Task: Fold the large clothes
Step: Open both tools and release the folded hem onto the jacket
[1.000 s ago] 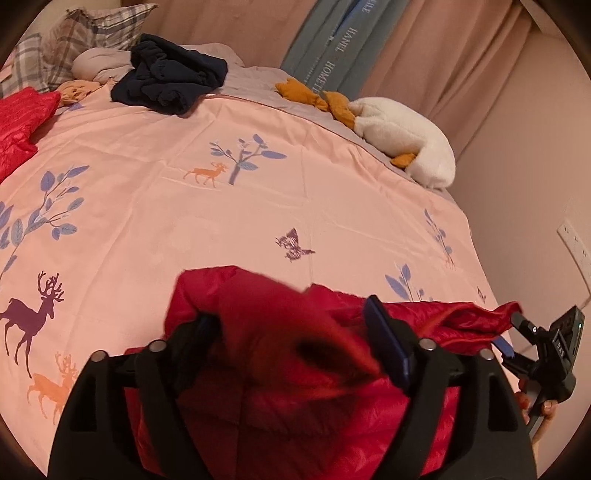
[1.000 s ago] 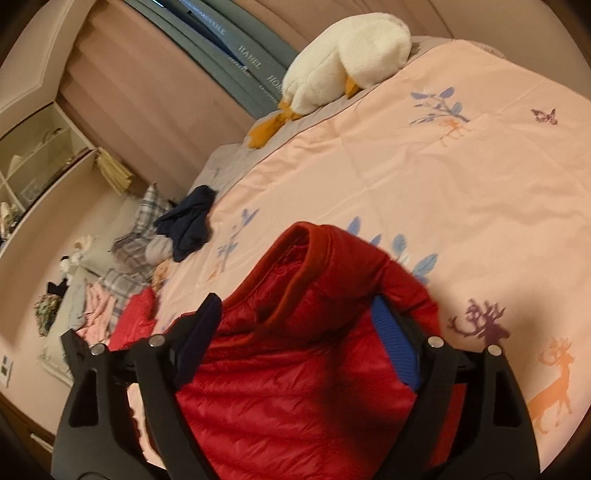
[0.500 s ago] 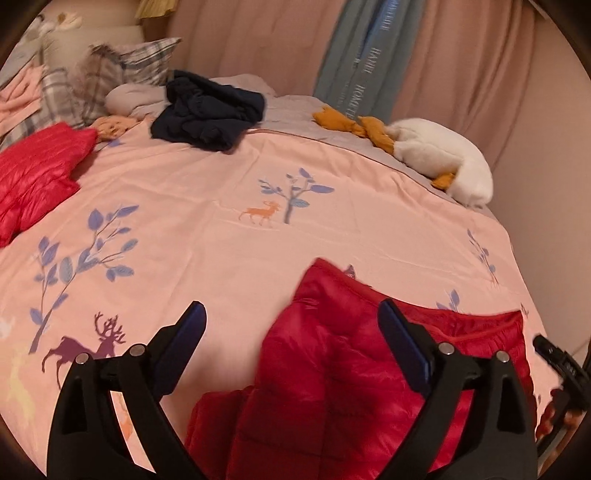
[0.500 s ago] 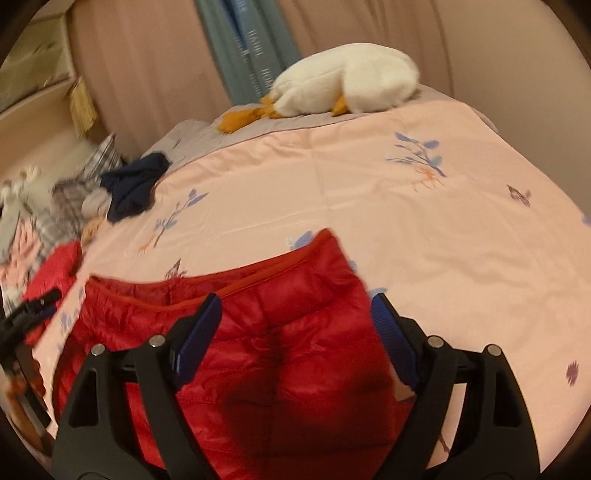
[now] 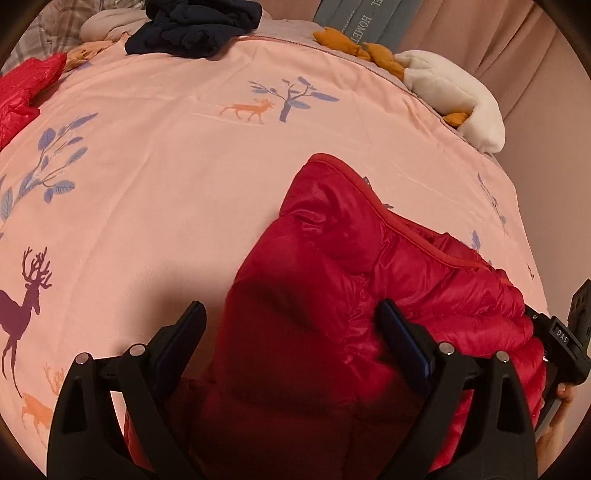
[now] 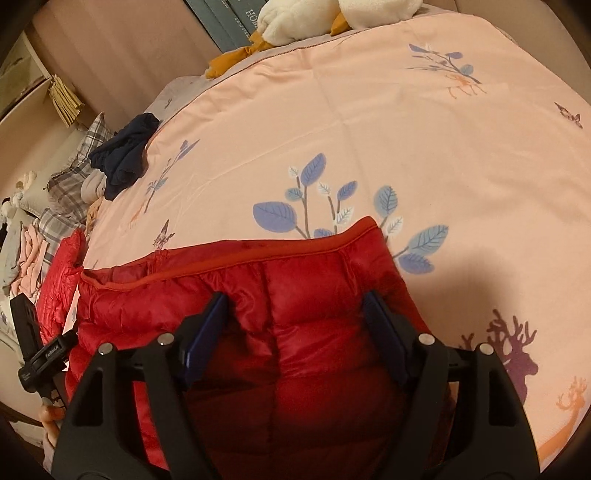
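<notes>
A red quilted down jacket (image 5: pixel 354 280) lies on the pink printed bedspread (image 5: pixel 166 173), its hem edge toward the far side. It also shows in the right wrist view (image 6: pixel 295 295). My left gripper (image 5: pixel 291 321) is open and hovers low over the jacket's left part. My right gripper (image 6: pixel 295 310) is open and hovers over the jacket's right part, just behind the hem. Neither holds cloth. The right gripper's body (image 5: pixel 565 332) shows at the left view's right edge.
A dark navy garment (image 5: pixel 192 26) and a second red jacket (image 5: pixel 22 88) lie at the bed's far left. A white plush duck (image 5: pixel 450 96) lies at the far edge by the curtains. Plaid pillows (image 6: pixel 70 173) and folded clothes (image 6: pixel 26 251) sit at the left.
A second ago both grippers held up bunched red jacket. They have let go; the jacket now lies spread on the bed and both grippers have come down close over it.
</notes>
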Tool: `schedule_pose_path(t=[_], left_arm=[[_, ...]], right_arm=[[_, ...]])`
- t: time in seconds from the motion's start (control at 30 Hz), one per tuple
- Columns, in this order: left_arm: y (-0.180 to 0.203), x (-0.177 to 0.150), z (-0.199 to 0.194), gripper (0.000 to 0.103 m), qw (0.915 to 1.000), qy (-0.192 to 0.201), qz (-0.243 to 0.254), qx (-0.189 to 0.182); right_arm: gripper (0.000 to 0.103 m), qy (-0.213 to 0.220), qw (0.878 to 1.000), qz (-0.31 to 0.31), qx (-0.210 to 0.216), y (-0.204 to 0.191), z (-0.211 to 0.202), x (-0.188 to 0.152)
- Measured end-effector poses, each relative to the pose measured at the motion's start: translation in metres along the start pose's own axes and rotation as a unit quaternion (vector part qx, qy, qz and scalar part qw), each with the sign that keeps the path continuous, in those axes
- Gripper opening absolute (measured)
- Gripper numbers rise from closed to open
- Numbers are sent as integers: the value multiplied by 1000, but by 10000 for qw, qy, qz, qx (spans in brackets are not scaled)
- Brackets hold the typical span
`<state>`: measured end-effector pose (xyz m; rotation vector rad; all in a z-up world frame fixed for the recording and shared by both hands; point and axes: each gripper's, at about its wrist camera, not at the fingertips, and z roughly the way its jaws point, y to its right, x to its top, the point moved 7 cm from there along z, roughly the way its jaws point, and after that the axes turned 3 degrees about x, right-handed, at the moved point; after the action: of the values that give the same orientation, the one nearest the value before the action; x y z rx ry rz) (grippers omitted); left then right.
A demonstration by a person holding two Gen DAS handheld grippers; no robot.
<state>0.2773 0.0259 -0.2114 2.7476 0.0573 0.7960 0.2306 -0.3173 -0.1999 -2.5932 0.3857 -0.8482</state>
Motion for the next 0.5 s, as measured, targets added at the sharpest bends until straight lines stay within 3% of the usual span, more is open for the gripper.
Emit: schedule_pose_path(t=[0.13,0.3,0.5], left_arm=[[2,1,-8,94,9998,108,58,131],[7,-2,-63,94,9970,675,344,129],[26,-42,-115,94,9899,997,992,-168]], right_arm=[[77,160,9998,-58,-90,-1,-7,2],[77,717,9965,-416,47,-20,-60,-2],[78,936,9909,-962,47,-35,-118,-50]])
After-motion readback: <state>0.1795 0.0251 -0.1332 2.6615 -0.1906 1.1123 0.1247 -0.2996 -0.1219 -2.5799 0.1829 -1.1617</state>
